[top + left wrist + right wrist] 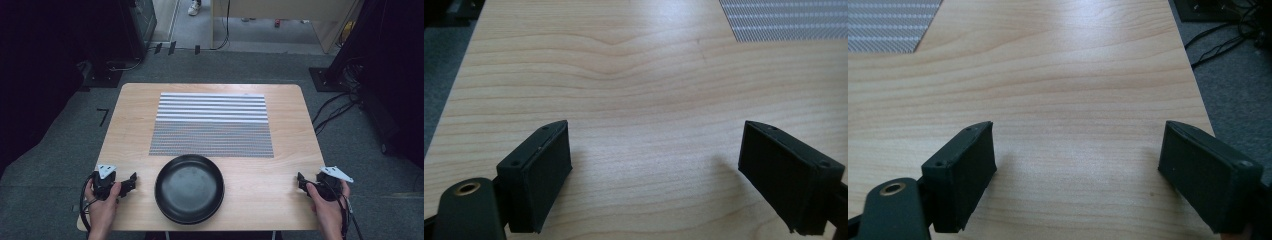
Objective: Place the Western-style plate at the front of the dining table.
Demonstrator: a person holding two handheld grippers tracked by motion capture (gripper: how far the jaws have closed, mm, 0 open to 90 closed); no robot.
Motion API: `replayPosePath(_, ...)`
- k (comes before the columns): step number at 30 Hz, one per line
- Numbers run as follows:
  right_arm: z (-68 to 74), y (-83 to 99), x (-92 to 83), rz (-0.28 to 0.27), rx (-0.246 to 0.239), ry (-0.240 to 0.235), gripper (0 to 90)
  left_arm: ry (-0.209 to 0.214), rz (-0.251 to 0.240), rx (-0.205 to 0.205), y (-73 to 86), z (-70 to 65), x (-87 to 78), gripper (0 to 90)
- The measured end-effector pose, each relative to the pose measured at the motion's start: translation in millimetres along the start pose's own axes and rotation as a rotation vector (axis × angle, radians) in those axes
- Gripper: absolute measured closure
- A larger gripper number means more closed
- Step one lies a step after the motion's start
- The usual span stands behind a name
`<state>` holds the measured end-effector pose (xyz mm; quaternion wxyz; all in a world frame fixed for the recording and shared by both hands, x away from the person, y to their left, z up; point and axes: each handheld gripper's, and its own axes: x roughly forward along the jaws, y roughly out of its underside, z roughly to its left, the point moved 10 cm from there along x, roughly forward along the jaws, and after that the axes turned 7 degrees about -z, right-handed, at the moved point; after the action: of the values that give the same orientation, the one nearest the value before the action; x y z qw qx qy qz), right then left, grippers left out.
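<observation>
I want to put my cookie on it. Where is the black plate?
In the high view, the black plate sits at the table's near edge, midway between the two grippers, just in front of the striped mat.

The surface [280,195] was pale wood with rounded corners and stood on grey carpet [350,210]. A striped mat [212,125], white-lined at the far half and finer grey at the near half, lay at its middle. A black plate [189,188] sat just in front of the mat, near the front edge.
</observation>
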<state>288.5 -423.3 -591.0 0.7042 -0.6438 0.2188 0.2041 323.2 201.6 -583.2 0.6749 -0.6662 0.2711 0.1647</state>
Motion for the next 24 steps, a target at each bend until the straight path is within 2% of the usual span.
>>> replayPosePath(2,0.0,-2.2,-1.4,-0.014,0.016,-0.005,14.9,0.016,-0.011,-0.048,-2.4,1.7,-1.0,13.4)
replayPosePath(4,1.2,-5.6,-2.9,-0.029,0.015,-0.003,15.2,0.027,-0.022,-0.073,-4.6,2.2,-2.2,13.4)
replayPosePath(10,10.7,-18.4,-9.4,-0.077,0.019,-0.004,15.9,0.039,-0.070,-0.062,-15.8,-7.0,-11.5,13.4)
replayPosePath(14,21.9,-26.1,-14.3,-0.096,0.027,-0.019,16.7,0.072,-0.098,-0.064,-22.8,-19.3,-18.5,13.4)
replayPosePath(15,25.8,-28.8,-16.0,-0.105,0.035,-0.030,17.5,0.080,-0.107,-0.065,-25.0,-22.8,-20.6,13.4)
replayPosePath(16,35.5,-35.0,-20.0,-0.122,0.056,-0.060,20.0,0.091,-0.118,-0.063,-28.2,-27.4,-23.3,13.4)
replayPosePath(18,38.8,-37.0,-21.4,-0.128,0.064,-0.067,20.9,0.107,-0.136,-0.059,-32.6,-34.0,-27.3,13.4)
replayPosePath(19,47.3,-42.6,-25.1,-0.145,0.068,-0.080,23.4,0.114,-0.144,-0.058,-34.8,-38.0,-29.5,13.4)
replayPosePath(21,51.8,-45.4,-26.8,-0.155,0.068,-0.088,24.4,0.131,-0.156,-0.052,-37.9,-45.7,-33.2,13.4)
replayPosePath(22,60.1,-49.7,-29.7,-0.168,0.065,-0.101,26.6,0.144,-0.163,-0.044,-39.3,-52.1,-35.7,13.5)
replayPosePath(23,60.1,-49.7,-29.7,-0.168,0.065,-0.101,26.6,0.144,-0.163,-0.044,-39.3,-52.1,-35.7,13.4)
replayPosePath(24,69.9,-53.2,-32.4,-0.179,0.060,-0.123,30.2,0.151,-0.163,-0.042,-39.9,-55.6,-36.7,13.5)
